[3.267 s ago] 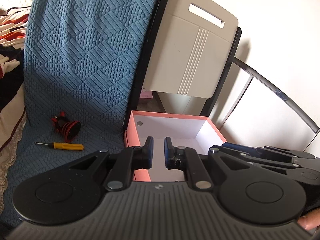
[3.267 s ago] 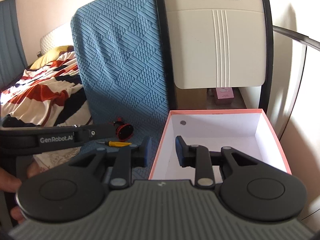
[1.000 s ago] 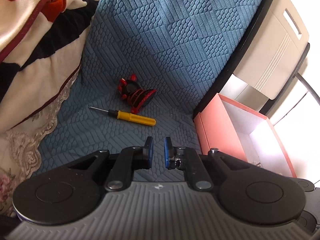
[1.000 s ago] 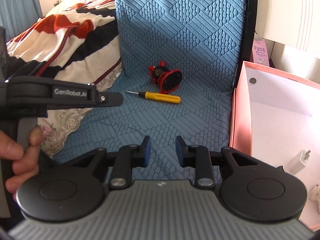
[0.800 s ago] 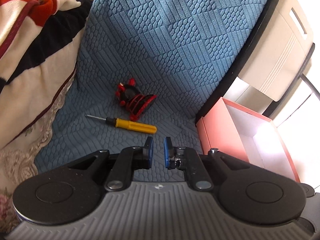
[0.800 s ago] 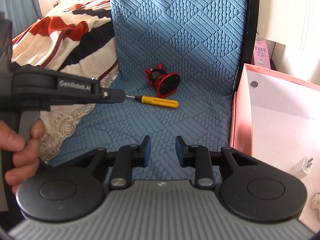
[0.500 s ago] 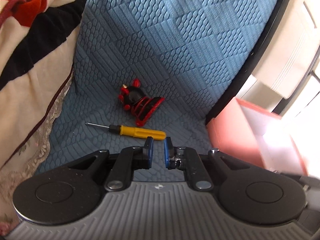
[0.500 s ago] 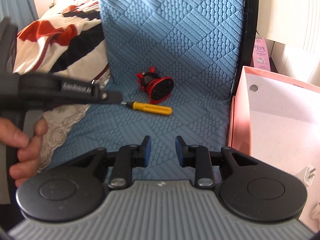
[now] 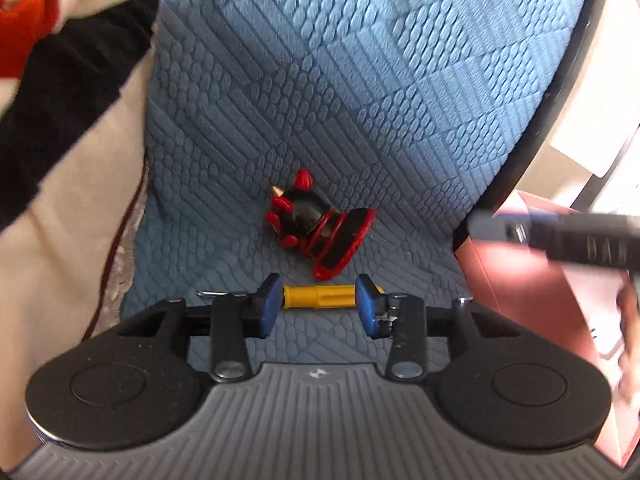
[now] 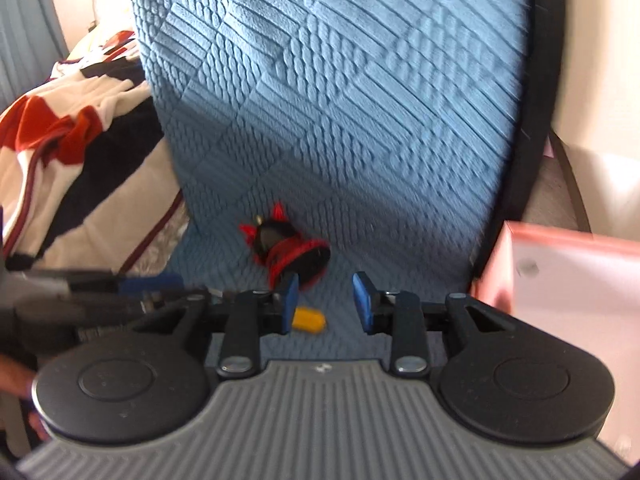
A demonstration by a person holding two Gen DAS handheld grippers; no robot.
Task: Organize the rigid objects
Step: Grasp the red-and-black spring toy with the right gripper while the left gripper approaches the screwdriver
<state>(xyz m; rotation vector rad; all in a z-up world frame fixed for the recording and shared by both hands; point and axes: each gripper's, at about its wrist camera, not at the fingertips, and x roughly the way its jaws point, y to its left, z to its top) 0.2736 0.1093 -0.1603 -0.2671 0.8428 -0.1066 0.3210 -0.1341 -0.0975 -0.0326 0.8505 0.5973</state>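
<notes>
Left wrist view: since the frame a second ago the left gripper (image 9: 316, 304) has closed in on the yellow-handled screwdriver (image 9: 320, 295). Jaws, nearly shut then, are opening; the handle lies crosswise between the blue pads (image 9: 265, 307), not pinched. Gripper pitched down over the blue quilted cover (image 9: 360, 100). Red-and-black toy (image 9: 320, 232) just beyond the fingertips. Pink box (image 9: 520, 280) right of the fingers.

Right wrist view: right gripper (image 10: 325, 301) is nearer the toy (image 10: 286, 250) than before, pitched down, jaws opening slightly, nothing gripped. Toy just beyond the left fingertip; screwdriver butt (image 10: 308, 318) shows beside that finger. Frame blurred.
</notes>
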